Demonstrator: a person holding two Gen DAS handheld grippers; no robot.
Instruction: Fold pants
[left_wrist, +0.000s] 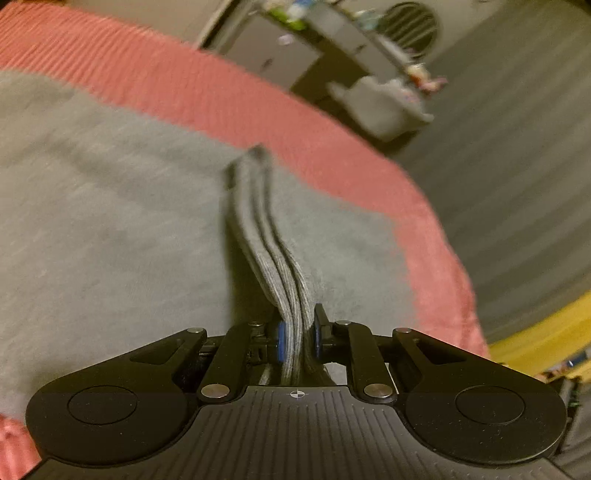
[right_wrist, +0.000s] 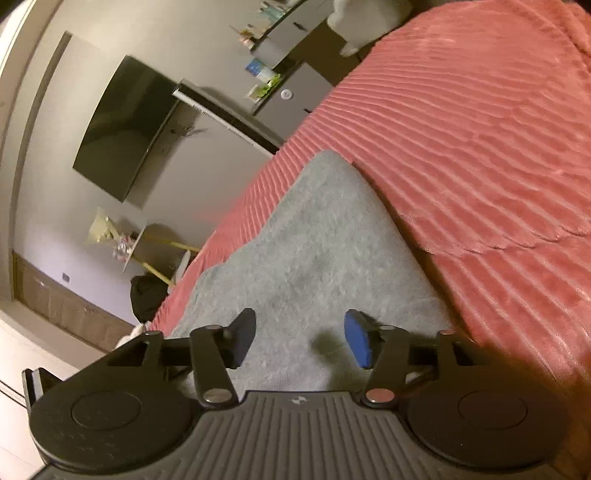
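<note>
Grey pants (left_wrist: 110, 221) lie spread on a pink ribbed bedspread (left_wrist: 229, 99). My left gripper (left_wrist: 297, 338) is shut on the pants' ribbed band (left_wrist: 273, 266), whose stacked layers run up from between the blue pads toward the bed's edge. In the right wrist view the grey pants (right_wrist: 314, 236) lie under my right gripper (right_wrist: 299, 341), which stands open above the cloth with nothing between its fingers. The pink bedspread (right_wrist: 480, 147) spreads out to the right of the pants.
The bed's edge curves close by on the right in the left wrist view, with striped floor (left_wrist: 517, 192) beyond. A grey cabinet (left_wrist: 280, 51) and a white object (left_wrist: 384, 103) stand past the bed. A dark wall screen (right_wrist: 125, 125) and a small table (right_wrist: 147, 243) show on the left.
</note>
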